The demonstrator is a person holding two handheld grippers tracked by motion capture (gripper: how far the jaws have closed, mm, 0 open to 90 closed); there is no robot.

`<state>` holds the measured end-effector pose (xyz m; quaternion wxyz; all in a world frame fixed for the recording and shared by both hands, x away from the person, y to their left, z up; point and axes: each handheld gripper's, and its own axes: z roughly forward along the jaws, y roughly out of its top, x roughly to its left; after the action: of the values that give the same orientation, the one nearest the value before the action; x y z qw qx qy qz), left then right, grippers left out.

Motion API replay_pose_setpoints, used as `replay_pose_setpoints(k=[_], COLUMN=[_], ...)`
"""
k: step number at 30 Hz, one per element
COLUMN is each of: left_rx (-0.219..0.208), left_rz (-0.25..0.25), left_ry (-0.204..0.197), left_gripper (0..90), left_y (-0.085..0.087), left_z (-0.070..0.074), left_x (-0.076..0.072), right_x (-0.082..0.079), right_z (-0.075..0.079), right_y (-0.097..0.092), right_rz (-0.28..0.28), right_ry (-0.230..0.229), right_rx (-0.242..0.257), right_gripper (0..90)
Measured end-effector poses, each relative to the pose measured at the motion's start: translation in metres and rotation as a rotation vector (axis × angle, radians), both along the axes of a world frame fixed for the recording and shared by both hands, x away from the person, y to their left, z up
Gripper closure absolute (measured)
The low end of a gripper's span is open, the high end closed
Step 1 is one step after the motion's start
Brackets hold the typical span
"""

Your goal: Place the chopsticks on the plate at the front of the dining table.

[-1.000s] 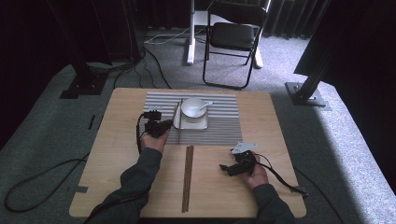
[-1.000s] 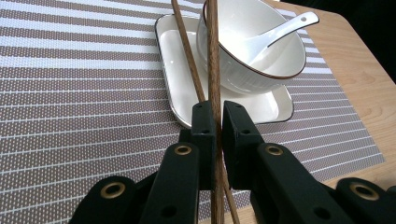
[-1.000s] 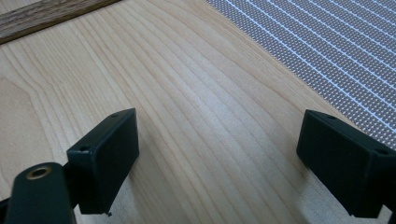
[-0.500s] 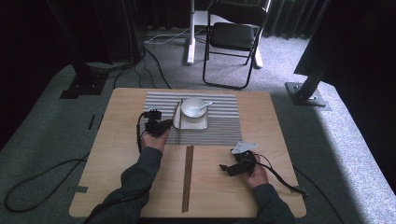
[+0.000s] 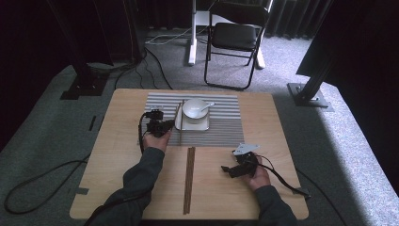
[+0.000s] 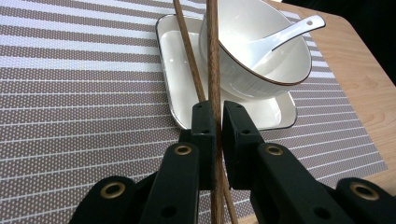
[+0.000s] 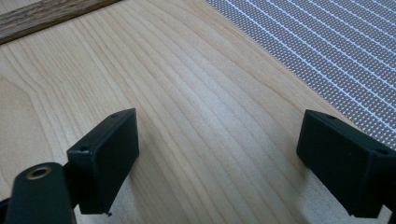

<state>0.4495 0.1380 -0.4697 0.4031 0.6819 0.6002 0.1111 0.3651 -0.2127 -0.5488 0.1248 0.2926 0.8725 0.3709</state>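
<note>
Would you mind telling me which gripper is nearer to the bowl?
Left. The left gripper sits just beside the bowl, its fingers shut on a chopstick at the bowl's tray. The right gripper rests open on bare table, well away.

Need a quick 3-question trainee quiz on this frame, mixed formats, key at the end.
1. True or false: the left gripper is shut on a chopstick.
2. Multiple choice: the spoon lies A) on the bare table, B) in the bowl, C) between the right gripper's jaws.
3. Fill in: the right gripper stands ____ over the bare wooden table.

Key
1. True. Its jaws pinch the stick, whose far end lies across the bowl's rim, above the white tray; a second chopstick lies beside it.
2. B.
3. Open, with nothing between the jaws.
</note>
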Motion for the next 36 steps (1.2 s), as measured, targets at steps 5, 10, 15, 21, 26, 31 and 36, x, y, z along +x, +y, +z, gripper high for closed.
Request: replay_pose_setpoints(k=[5, 10, 15, 21, 26, 31, 36], left_rx=[0.003, 0.005, 0.009, 0.000, 0.000, 0.003, 0.005], left_rz=[-0.001, -0.003, -0.004, 0.002, 0.010, 0.009, 0.011], left_ry=[0.006, 0.006, 0.005, 0.012, 0.018, 0.019, 0.020], left_gripper=[84.1, 84.1, 84.1, 84.2, 84.1, 84.1, 84.2], left_y=[-0.002, -0.004, -0.005, -0.005, -0.006, -0.006, -0.007], left_z=[-0.002, -0.002, -0.001, -0.001, -0.003, -0.003, -0.003], left_x=[0.002, 0.004, 0.007, 0.011, 0.013, 0.015, 0.016], right_x=[0.000, 0.000, 0.000, 0.000, 0.000, 0.000, 0.000], right_z=[0.000, 0.000, 0.000, 0.000, 0.000, 0.000, 0.000], right_y=[0.000, 0.000, 0.000, 0.000, 0.000, 0.000, 0.000], right_rz=[0.000, 0.000, 0.000, 0.000, 0.000, 0.000, 0.000], right_ry=[0.000, 0.000, 0.000, 0.000, 0.000, 0.000, 0.000], right_rx=[0.000, 0.000, 0.000, 0.000, 0.000, 0.000, 0.000], right_gripper=[12.3, 12.2, 12.2, 12.2, 12.3, 12.2, 12.3])
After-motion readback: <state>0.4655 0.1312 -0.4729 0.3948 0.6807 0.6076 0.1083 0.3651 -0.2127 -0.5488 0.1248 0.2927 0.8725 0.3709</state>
